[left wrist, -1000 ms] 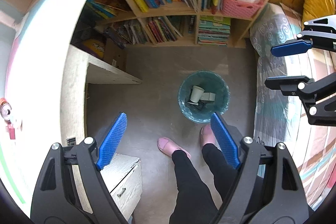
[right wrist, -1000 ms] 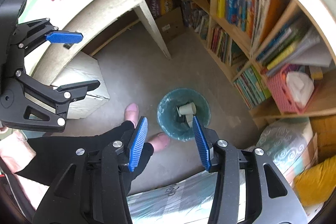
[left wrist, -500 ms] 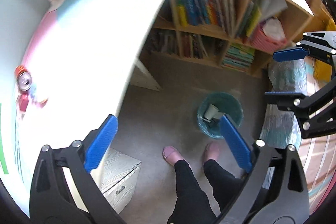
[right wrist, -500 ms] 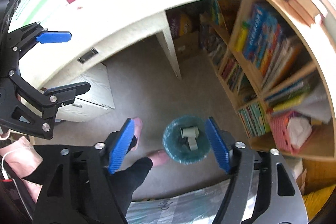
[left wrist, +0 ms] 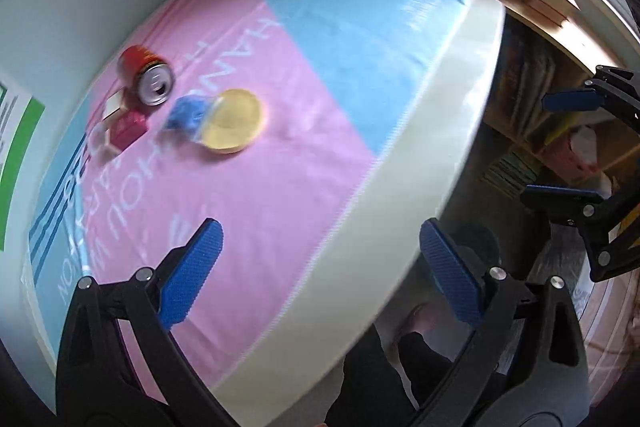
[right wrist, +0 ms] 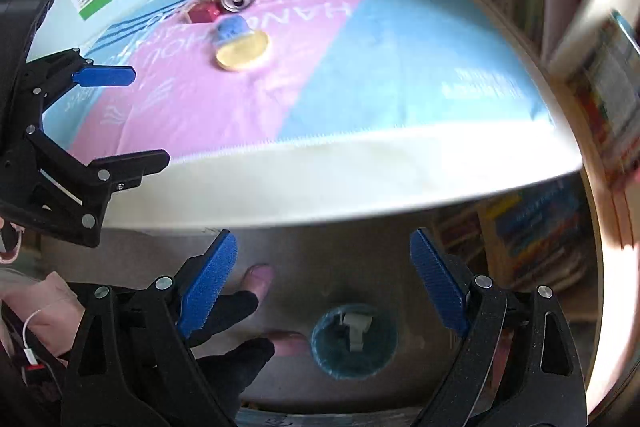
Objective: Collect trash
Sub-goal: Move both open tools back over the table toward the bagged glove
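- Kid's-room vibe: bookshelves point(right wrist: 536, 227) stuffed with colourful books on one side, grey floor, and a white desk point(left wrist: 420, 163) covered by a pink and light-blue printed mat point(left wrist: 280, 131).
- Down on the floor sits a round teal wastebasket point(right wrist: 354, 341), in the right wrist view directly between the right jaws and just past them. It already has a couple of pale bits in it, one looks like a paper cup, so I'd say part of the job is done.
- What's left sits on the mat, well ahead of both sets of jaws and off to their left side: a red soda can lying on its side point(left wrist: 146, 75), a small dark-red carton point(left wrist: 126, 129) touching it, and a blue crumpled wrapper with a round yellow lid or disc point(left wrist: 232, 121) just beside those. Pretty blurry, so not sure exactly what the yellow thing is.
- Left gripper point(left wrist: 320, 275): jaws spread wide, nothing in them, hanging over the near edge of the desk.
- Right gripper point(right wrist: 324, 287): jaws opening, nothing between them either, over the floor and basket.
- My guess: roughly mid-task, three or four bits still to grab, and both hands free for the next pick.
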A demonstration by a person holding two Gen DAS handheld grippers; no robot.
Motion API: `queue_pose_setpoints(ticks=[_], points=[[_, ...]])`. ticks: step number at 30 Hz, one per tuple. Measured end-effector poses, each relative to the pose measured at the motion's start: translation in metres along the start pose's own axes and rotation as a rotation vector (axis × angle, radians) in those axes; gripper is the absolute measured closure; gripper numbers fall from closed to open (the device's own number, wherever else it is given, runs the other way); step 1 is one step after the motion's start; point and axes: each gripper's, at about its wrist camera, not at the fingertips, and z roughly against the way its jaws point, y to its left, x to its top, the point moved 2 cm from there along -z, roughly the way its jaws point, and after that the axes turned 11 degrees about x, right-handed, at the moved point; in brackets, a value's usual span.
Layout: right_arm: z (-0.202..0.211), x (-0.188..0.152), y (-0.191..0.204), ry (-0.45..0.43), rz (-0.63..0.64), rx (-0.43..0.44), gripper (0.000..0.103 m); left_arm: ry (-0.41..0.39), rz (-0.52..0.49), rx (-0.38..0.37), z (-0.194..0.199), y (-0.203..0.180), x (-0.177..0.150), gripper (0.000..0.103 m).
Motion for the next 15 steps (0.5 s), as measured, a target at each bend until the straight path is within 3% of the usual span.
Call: queue_pose_setpoints(ticks=[11, 15], points=[[-0.054, 0.092, 0.050, 0.017, 0.094, 0.038, 0.015, 0.040, 0.130, 0.041, -0.037, 0.111, 0.006, 0.006], [-0.075, 0.116, 0.064, 0.027, 0.108, 0.042, 0.015, 0.049, 0.136, 0.057, -0.050, 0.136, 0.006, 0.006]])
